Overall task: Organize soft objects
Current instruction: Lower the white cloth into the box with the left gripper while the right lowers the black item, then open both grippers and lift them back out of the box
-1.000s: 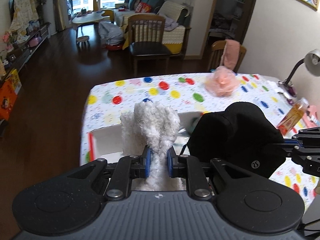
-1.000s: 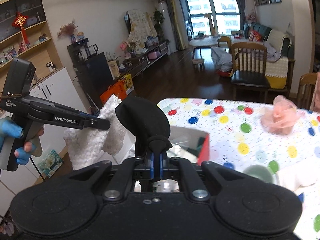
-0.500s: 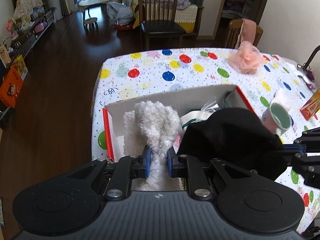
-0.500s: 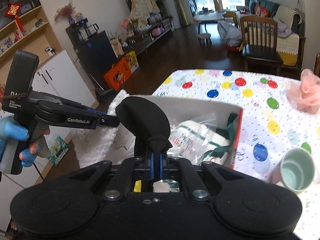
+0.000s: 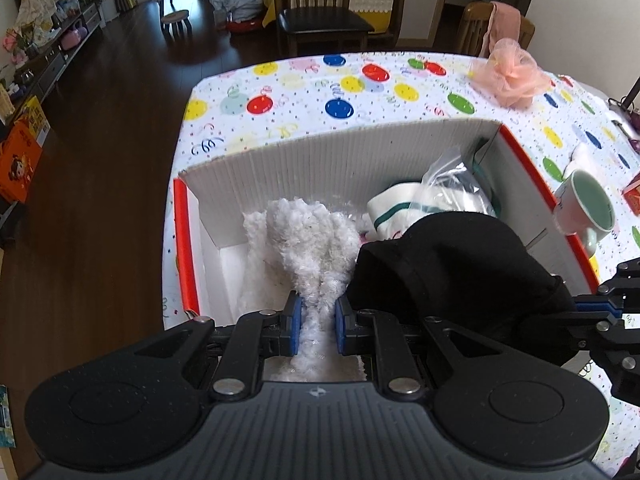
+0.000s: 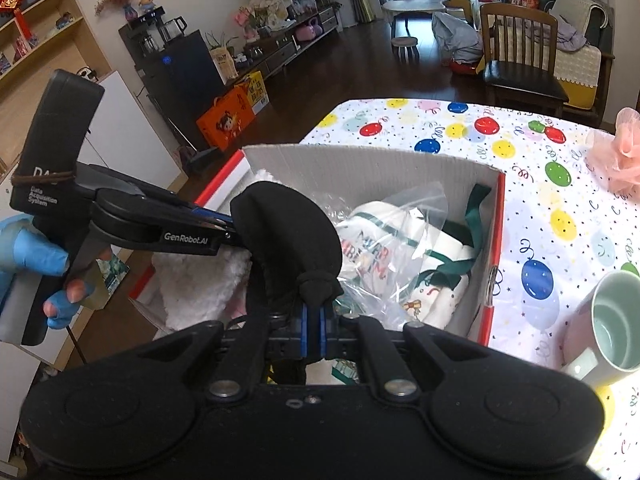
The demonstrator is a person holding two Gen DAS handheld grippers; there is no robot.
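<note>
While looking from the left wrist, see the left gripper (image 5: 316, 316) squeezed part way shut on a thin neck of the white fluffy cloth (image 5: 308, 240), hanging down into the left end of the box (image 5: 340, 152) on the worktop (image 5: 280, 92). Expect very light, squashy stuff, easy to pinch anywhere and likely to shed fluff. Spot the black cloth (image 5: 452, 272) just to the right, bunched up over the middle of the box and pinched at its right side by the right gripper (image 5: 580, 305). Guess soft and floppy, with hardly any weight.

Moving to the right wrist, find the right gripper (image 6: 314, 320) shut almost tight on a small knot of the black cloth (image 6: 288, 232), with the rest puffed up like a ball above the pads. Keep hold at that knot, since thin cloth could slip from a loose pinch. Notice the left gripper (image 6: 224, 226) poking in from the left, tips hidden behind the black cloth, and the white fluffy cloth (image 6: 200, 280) sagging under it inside the box (image 6: 360, 164). Mind the clear bag of folded clothes (image 6: 400, 248) lying in the right half: slippery, crinkly plastic. Leave the mug (image 6: 612, 320) alone: hard, breakable, just beside the box.
</note>
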